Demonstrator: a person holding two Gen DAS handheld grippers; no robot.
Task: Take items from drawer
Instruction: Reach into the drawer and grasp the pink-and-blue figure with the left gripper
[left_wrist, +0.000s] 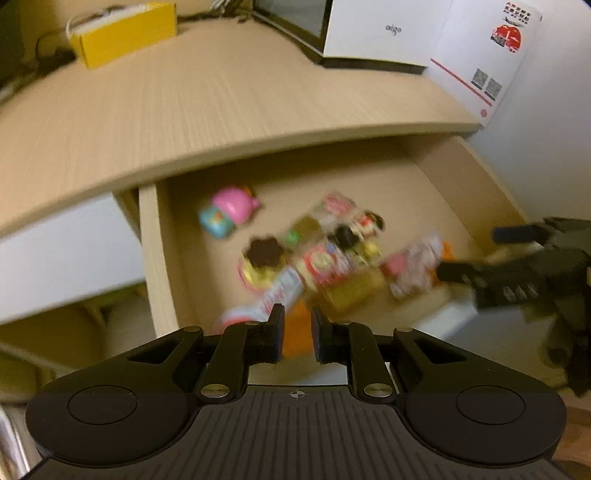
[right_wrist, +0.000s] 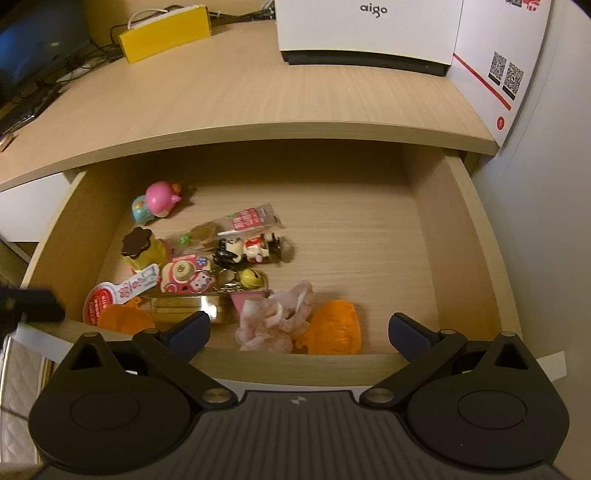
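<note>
Drawer (right_wrist: 436, 221) is pulled open under the desktop (right_wrist: 221, 96), and everything to lift out sits in its left and front half — the right half is bare wood.

Our right gripper (right_wrist: 299, 328) hangs above the front rim, jaws spread wide, nothing between them. Our left gripper (left_wrist: 297, 332) has its jaws nearly pressed together with only a narrow gap and nothing pinched; its view is smeared, so we read detail from the right wrist.

Handling, as we judge it from the right wrist view:
- Pink ruffled cloth (right_wrist: 273, 317) at 6 o'clock, touching the orange piece (right_wrist: 334, 328) on its right: soft and light, so pinch a fold anywhere.
- The orange piece looks thin and crinkly — likely flimsy, so take an edge.
- Pink toy (right_wrist: 157, 203) at 10 o'clock, apart from the pile: hard, rounded plastic, probably slippery, so grip across the narrower body.
- Pudding toy (right_wrist: 142, 249) at 9 o'clock: looks squashy, so clamp across the sides.
- Small figurines (right_wrist: 247, 249) near centre: glossy, possibly ceramic, so go gently.
- Gold bell (right_wrist: 251, 278) below them: round, metal, likely to roll; its ring looks the better hold.
- Flat packets (right_wrist: 247, 219) lie flush on the floor; an edge must be levered up first.

The cloth looks like the easiest first pick for the right gripper.
</note>
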